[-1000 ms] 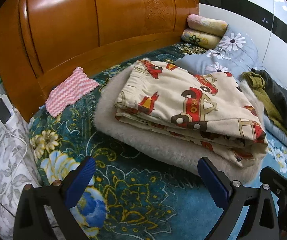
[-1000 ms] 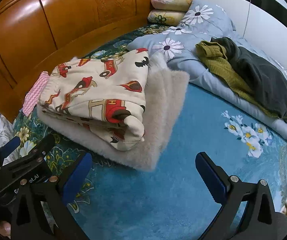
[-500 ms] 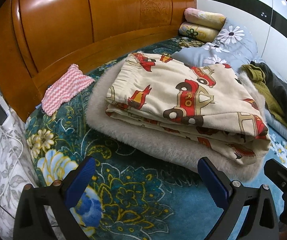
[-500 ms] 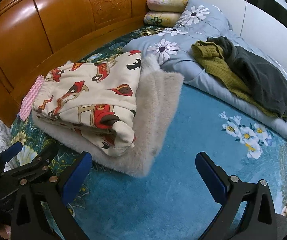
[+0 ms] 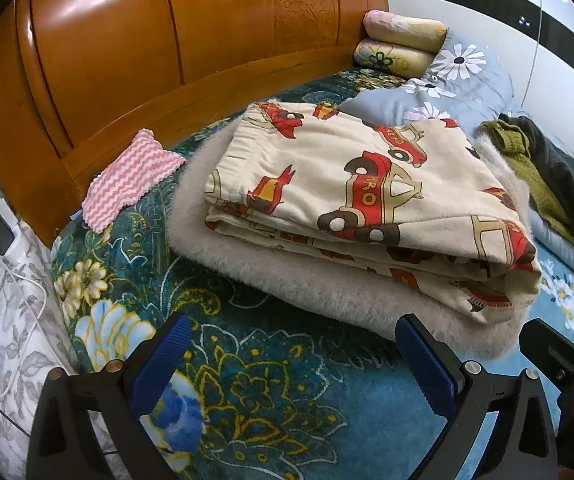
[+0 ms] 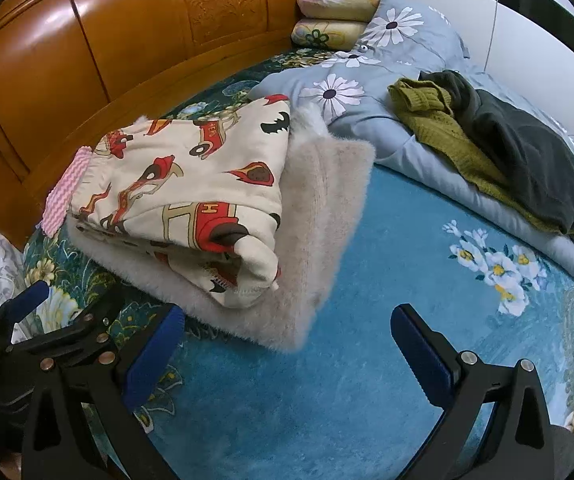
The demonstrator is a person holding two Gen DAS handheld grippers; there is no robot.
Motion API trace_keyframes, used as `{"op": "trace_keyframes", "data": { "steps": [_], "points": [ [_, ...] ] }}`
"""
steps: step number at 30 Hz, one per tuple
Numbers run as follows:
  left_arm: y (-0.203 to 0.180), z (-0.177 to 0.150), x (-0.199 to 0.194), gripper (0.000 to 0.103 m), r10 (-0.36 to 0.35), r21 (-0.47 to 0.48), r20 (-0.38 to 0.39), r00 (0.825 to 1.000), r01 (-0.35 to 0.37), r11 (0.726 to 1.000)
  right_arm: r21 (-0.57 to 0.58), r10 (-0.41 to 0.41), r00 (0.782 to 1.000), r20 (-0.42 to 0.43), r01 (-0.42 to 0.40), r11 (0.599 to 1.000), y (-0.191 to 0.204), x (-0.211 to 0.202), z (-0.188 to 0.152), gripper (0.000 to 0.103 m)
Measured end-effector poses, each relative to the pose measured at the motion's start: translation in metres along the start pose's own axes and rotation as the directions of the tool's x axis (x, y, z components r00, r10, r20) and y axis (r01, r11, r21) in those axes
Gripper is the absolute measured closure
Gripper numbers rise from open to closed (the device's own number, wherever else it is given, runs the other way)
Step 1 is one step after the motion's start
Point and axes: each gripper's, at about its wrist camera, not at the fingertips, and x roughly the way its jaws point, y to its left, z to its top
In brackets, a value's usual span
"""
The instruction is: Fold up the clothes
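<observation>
Left wrist view: folded pants (image 5: 351,196) lie lengthwise left-right; both tongs (image 5: 291,360) (image 6: 287,344) apart.

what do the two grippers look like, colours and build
Both match. The left gripper and the right gripper each have two black plastic fingers braced with triangular cut-outs and fixed with round silver bolts. The inner faces carry ribbed blue pads. In the right wrist view, the other gripper's black body shows small white lettering, too blurred to read. No cables or sleeves show.
</observation>
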Motion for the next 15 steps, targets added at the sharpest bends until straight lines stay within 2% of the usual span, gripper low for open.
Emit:
{"op": "trace_keyframes", "data": {
  "steps": [15],
  "points": [
    [0.0011,-0.0004,0.0054,0.000,0.015,-0.008,-0.027,1.000,-0.016,1.000,0.009,0.006,1.000,-0.006,-0.006,1.000,-0.0042,0.0053,0.0008,0.000]
  ]
}}
